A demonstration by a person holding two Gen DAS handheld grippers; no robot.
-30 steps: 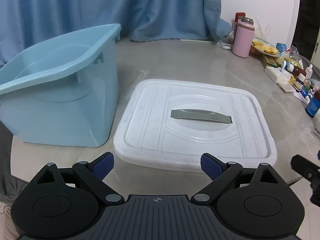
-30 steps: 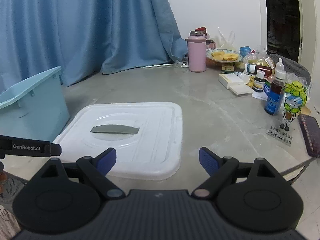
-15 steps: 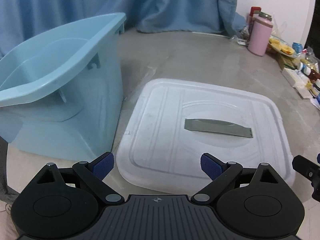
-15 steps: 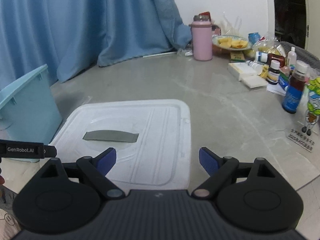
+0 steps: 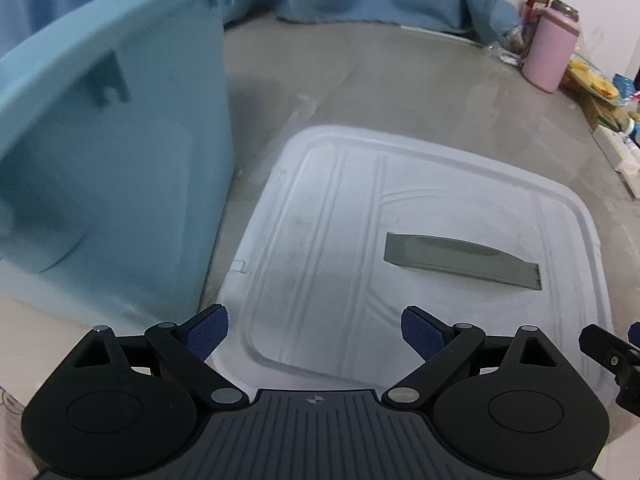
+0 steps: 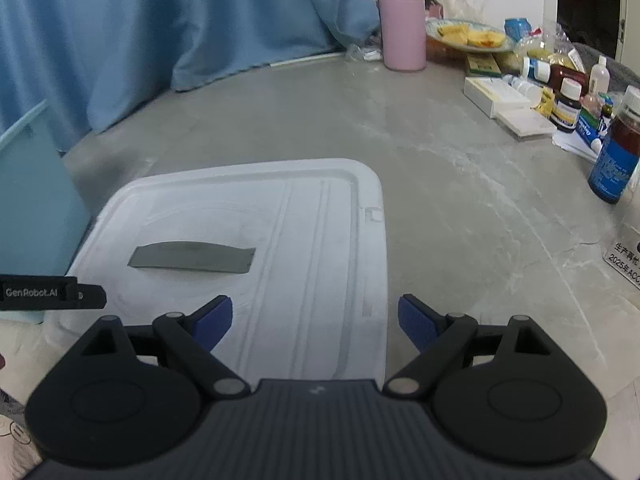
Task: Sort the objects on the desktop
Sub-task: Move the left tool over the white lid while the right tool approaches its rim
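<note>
Left wrist view: my left jaws are wide open, holding nothing, over the flat white plastic lid. My right jaws too. At 10 o'clock, the big blue plastic tub is close; I might bump it.

My left gripper is matte black: two rounded housings with shallow circular recesses, a ribbed dark-grey centre plate bearing a small crosshair mark, and crossed link bars pinned with silver rivets. My fingers end in blue pads with a fine knurled texture. My right gripper is built the same, with blue pads and triangular cut-outs in the outer arms. At the left edge of the right view, a black bar of my other tool reads "GenRobot.AI" in white.
</note>
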